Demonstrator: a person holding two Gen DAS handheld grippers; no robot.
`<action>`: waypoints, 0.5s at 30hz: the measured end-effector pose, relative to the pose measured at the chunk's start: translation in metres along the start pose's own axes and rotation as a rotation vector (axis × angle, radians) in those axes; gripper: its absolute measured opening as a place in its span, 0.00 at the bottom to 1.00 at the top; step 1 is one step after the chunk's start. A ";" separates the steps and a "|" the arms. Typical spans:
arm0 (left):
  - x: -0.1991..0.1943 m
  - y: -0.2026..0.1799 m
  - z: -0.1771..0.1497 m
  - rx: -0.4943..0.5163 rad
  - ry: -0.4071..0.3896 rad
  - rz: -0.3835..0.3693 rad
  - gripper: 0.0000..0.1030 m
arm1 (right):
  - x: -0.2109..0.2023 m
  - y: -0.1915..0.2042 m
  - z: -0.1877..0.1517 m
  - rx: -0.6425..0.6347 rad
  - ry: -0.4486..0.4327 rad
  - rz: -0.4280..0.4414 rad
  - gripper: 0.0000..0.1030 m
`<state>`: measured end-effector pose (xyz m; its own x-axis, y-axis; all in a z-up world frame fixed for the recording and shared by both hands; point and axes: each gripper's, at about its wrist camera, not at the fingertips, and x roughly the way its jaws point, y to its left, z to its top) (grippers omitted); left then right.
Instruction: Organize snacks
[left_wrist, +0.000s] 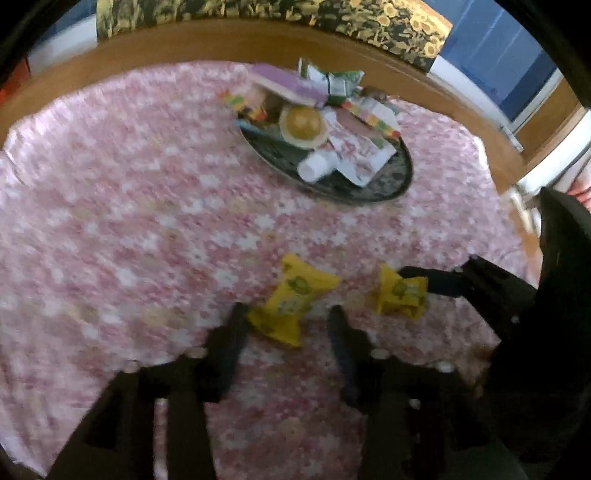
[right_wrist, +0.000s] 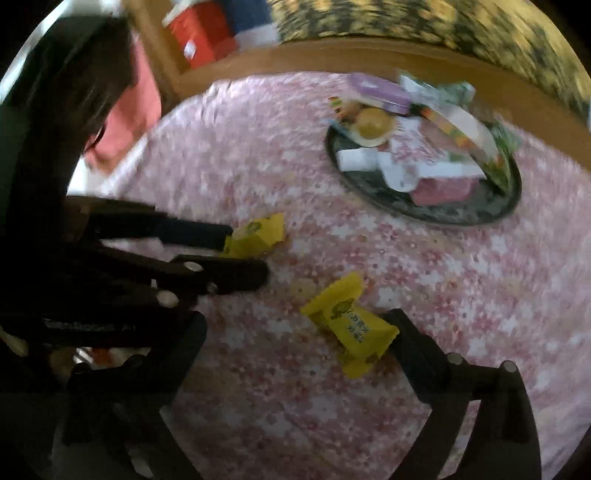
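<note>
Snack packets, two yellow ones (left_wrist: 291, 301) (left_wrist: 400, 293), lie loose on the pink cloth (left_wrist: 147, 221) at 6 o'clock from the tray (left_wrist: 404, 181), both grippers (left_wrist: 286, 325) (right_wrist: 295, 332) unclenched around them, and they look light, crinkly, slippery, so pinch mid-body.

A round wooden table (left_wrist: 207, 40) carries a pink floral cloth (left_wrist: 129, 221) that leaves the brown rim bare along the far edge. Behind it stands a surface with a yellow-and-black mottled pattern (left_wrist: 388, 22). Blue panels with pale frames (left_wrist: 491, 55) lie to the right. In the right wrist view, a red box (right_wrist: 201, 33) sits beyond the table. Lighting is soft and diffuse.
</note>
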<state>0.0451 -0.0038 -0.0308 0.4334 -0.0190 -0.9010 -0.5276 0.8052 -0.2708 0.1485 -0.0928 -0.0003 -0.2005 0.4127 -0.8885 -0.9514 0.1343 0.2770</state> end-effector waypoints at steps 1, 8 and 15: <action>-0.002 0.001 -0.001 -0.003 -0.010 -0.020 0.63 | 0.004 0.008 0.000 -0.058 0.020 -0.041 0.97; 0.008 -0.012 -0.002 0.025 0.054 -0.041 1.00 | -0.007 -0.008 -0.002 0.017 -0.006 -0.051 0.82; -0.002 -0.009 0.007 0.035 -0.012 0.091 0.26 | -0.021 -0.024 -0.010 0.050 -0.012 -0.001 0.77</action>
<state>0.0534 -0.0068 -0.0241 0.3935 0.0623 -0.9172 -0.5396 0.8234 -0.1756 0.1734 -0.1139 0.0078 -0.1965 0.4232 -0.8845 -0.9387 0.1793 0.2944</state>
